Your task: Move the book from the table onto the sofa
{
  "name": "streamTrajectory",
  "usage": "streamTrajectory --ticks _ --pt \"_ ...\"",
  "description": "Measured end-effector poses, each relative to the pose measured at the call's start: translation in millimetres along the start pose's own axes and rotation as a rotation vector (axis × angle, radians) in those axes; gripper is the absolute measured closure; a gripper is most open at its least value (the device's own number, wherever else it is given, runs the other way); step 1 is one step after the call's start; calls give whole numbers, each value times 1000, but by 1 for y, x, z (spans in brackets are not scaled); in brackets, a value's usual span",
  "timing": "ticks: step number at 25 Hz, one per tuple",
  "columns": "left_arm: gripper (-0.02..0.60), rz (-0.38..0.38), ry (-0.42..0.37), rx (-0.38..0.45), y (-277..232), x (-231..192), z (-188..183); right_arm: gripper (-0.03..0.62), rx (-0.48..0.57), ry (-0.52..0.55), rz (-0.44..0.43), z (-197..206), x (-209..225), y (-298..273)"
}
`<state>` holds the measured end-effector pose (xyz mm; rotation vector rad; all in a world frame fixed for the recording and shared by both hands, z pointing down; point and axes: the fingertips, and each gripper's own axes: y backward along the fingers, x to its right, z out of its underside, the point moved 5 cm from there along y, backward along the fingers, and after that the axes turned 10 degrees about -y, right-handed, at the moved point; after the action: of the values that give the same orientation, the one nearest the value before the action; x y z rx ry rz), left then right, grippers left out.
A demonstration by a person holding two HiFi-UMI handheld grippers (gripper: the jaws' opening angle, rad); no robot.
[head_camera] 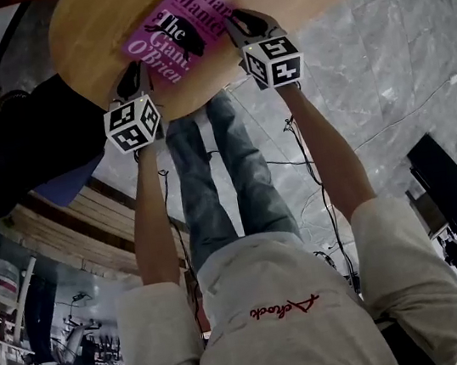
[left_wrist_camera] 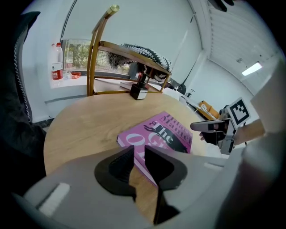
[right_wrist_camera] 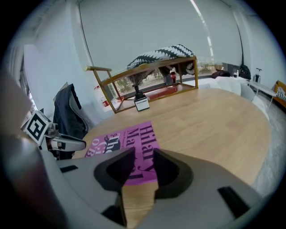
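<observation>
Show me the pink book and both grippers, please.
pink book point(head_camera: 180, 30), head view, middle of the cover.
left gripper point(left_wrist_camera: 139, 152), left gripper view, gap between its fingertips.
right gripper point(right_wrist_camera: 144, 155), right gripper view, gap between its fingertips.

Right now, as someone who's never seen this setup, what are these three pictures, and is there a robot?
No robot: a person carries two hand-held two-jaw tools. One picture looks down from a head camera. The others come from cameras on the left gripper and right gripper, looking along their jaws. A pink book lies on the round wooden table. Both grippers are open near the book's edge, holding nothing.
</observation>
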<state>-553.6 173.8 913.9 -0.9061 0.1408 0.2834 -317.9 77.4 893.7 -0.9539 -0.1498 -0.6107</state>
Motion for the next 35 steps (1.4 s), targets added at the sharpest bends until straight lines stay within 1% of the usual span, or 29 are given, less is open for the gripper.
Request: streamTrajectory --ticks 1,2,4,7,10,15,24,29,35 --pt "513 6 7 -1 -2 0 1 465 0 -3 -3 -1 1 -3" --pt "487 10 14 -2 -4 0 2 441 -2 -4 -4 -1 3 -6" --pt "454 18 26 -6 -9 0 4 414 -8 -4 -6 -2 7 -13" --pt "386 53 49 -19 -16 2 7 382 -15 2 -4 -3 12 -21" --pt "353 90 56 -30 -20 5 10 366 -23 -5 -16 -3 15 -27" --pt "337 110 53 -38 -23 9 14 359 -37 -17 -49 3 14 -33" --pt "336 120 51 -30 -23 9 14 359 -49 -64 -119 5 15 -37" --pt "337 102 78 -11 -23 6 11 359 -55 -89 -130 7 17 -35" --pt "337 71 85 7 -20 4 8 362 -52 -98 -132 10 15 -31"
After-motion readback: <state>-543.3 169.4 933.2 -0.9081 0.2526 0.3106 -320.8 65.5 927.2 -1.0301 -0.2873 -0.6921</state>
